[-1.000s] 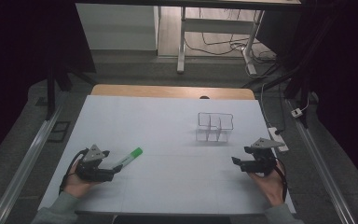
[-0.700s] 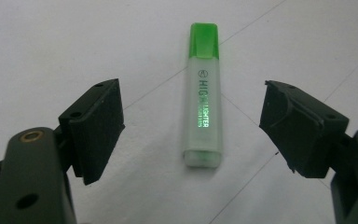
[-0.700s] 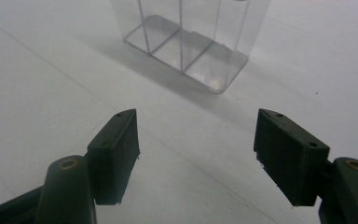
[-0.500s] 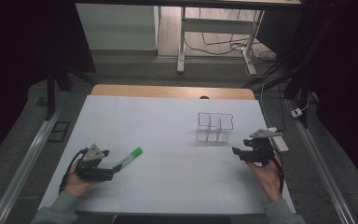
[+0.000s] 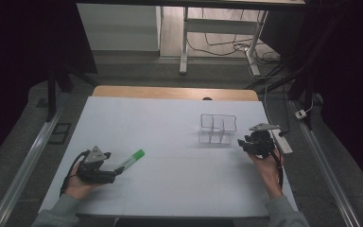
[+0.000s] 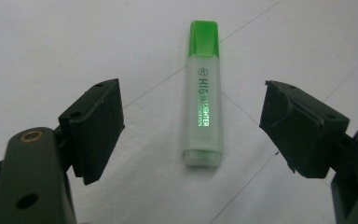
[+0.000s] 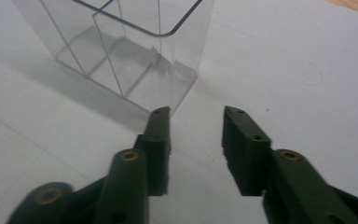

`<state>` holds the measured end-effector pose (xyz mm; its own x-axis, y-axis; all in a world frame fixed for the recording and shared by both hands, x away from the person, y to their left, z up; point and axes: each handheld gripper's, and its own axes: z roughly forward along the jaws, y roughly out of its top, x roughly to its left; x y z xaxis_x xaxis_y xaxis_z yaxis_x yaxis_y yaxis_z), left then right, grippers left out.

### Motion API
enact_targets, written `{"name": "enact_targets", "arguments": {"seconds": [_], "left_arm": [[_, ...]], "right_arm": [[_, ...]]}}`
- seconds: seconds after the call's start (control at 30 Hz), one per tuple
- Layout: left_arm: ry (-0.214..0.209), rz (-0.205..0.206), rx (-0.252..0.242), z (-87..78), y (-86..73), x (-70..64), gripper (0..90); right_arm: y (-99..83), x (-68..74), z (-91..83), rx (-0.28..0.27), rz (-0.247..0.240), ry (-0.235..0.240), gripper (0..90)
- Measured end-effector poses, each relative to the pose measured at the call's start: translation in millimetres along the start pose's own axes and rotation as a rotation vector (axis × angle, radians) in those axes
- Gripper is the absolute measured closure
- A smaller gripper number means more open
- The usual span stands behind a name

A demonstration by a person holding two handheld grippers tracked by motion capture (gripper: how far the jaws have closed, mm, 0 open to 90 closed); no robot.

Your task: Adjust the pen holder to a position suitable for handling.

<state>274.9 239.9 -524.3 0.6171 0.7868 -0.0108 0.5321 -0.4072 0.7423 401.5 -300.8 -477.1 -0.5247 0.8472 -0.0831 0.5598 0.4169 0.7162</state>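
Green-capped highlighter [image 6: 203,95] flat on the white table [image 5: 170,118], lying lengthwise between the spread jaws of the left gripper [image 6: 191,126], untouched by either jaw, cap pointing away from the hand. From above, same highlighter [image 5: 130,160] near the table's front left, just beyond the left gripper [image 5: 116,171], held low over the surface in the left hand [image 5: 78,184]. Clear plastic organizer [image 5: 217,128] upright on the right half of the table, divided into compartments, all of them bare. Right gripper [image 5: 241,143] just beside the organizer's right end, held in the right hand [image 5: 264,165], grey plate on top. Along its own jaws, right gripper [image 7: 196,123] partly parted, pinching nothing, tips pointed at the near corner of the organizer [image 7: 135,56] and just short of its wall. Highlighter and organizer well apart, at opposite sides of the table.
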Motion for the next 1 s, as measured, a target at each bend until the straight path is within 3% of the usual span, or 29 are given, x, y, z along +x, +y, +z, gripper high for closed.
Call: {"name": "enact_targets", "arguments": {"seconds": [0.27, 0.57, 1.0], "left_arm": [[0.0, -0.001, -0.002, -0.3, -0.2, 0.2, 21.0], [-0.003, -0.002, -0.001, 0.2, -0.2, 0.6, 20.9], [-0.004, 0.0, 0.004, 1.0, -0.5, 0.2, 20.7]], "right_arm": [[10.2, -5.6, 8.4, 0.007, -0.002, 0.004, 89.8], [19.8, -17.3, 24.0, 0.029, 0.033, 0.038, 89.9], [25.8, -18.9, 43.1, 0.04, 0.042, 0.079, 89.9]]}}
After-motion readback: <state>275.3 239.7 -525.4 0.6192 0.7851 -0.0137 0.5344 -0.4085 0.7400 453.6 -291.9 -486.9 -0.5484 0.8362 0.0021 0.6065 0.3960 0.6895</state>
